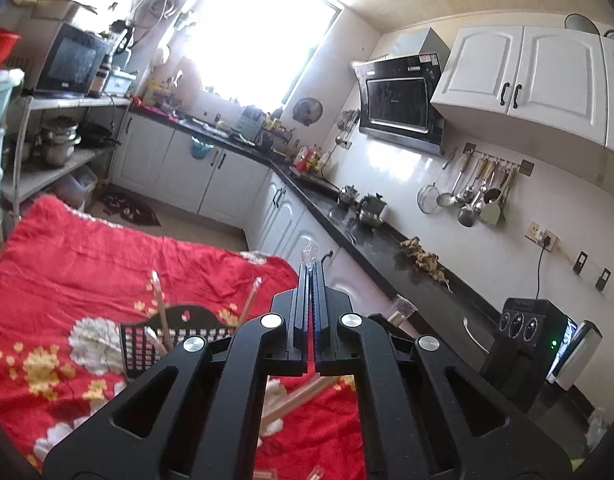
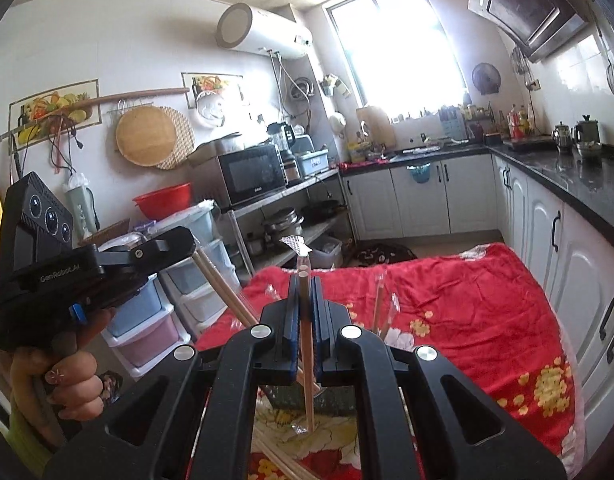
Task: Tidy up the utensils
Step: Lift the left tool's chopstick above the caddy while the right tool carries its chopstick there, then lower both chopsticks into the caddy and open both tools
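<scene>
The left claw (image 1: pixel 311 276) is clenched on the clear wrapper (image 1: pixel 309 251) of a chopstick pair; the wrapper's crimped end sticks out just past the tips at 12 o'clock. Seen from the right wrist, the left claw (image 2: pixel 187 245) sits at 9 o'clock, held by a hand (image 2: pixel 69 376), with the chopstick pair (image 2: pixel 223 288) slanting down from it toward 5 o'clock.

The right claw (image 2: pixel 305 280) is clenched on another wrapped pair, the sticks (image 2: pixel 307 344) running up between its jaws, the wrapper tip (image 2: pixel 295 245) poking out at 12 o'clock and the lower end reaching down toward the table.

The table is covered with a red flowered cloth (image 1: pixel 87 252). On it stands a dark holder (image 1: pixel 179 332) with a perforated front, at about 8 o'clock from the left claw's tips in the left view. Three wrapped sticks stand in it (image 1: pixel 159 308), leaning apart. In the right view, two more wrapped sticks (image 2: pixel 381 304) rise at 2 o'clock from that claw. Loose pairs lie on the cloth beneath both claws (image 1: pixel 299 396).
</scene>
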The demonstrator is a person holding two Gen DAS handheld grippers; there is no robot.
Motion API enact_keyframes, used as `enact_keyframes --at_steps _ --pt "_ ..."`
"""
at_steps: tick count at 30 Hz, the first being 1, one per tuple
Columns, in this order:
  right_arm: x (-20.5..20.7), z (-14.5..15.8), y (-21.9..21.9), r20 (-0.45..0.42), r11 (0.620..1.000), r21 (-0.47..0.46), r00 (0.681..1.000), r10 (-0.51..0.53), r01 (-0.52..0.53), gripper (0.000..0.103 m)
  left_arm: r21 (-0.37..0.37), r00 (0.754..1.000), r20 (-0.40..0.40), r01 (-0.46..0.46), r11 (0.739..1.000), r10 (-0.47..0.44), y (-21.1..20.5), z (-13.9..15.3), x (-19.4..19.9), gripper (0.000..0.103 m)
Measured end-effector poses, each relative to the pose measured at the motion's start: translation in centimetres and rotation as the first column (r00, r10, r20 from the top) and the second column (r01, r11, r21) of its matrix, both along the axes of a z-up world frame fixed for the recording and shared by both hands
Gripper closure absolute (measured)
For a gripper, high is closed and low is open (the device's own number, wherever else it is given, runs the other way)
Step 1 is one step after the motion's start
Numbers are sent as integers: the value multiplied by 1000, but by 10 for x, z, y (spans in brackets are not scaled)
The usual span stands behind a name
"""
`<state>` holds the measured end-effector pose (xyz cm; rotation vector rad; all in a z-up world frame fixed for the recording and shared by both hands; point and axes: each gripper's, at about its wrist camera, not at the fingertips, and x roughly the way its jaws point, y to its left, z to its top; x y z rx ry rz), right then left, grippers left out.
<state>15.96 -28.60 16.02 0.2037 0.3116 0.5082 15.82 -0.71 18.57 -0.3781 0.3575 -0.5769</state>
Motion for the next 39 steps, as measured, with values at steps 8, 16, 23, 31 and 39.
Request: enact_keyframes --at_steps 8,16,23,31,39 --pt "6 20 -1 66 999 24 997 -25 23 97 10 997 52 -49 999 48 6 22 6 103" --pt "14 44 -1 151 998 54 988 -39 31 97 -8 994 62 -92 996 92 16 28 21 103" --pt "25 59 0 208 997 65 977 -54 41 97 -20 995 35 -92 996 93 17 16 33 103" --pt "43 57 10 219 998 49 974 -58 48 97 -26 996 -3 -90 996 90 16 -4 45 103" --pt "62 41 19 204 998 34 977 -65 59 97 -7 995 -56 -84 996 83 13 -26 55 103"
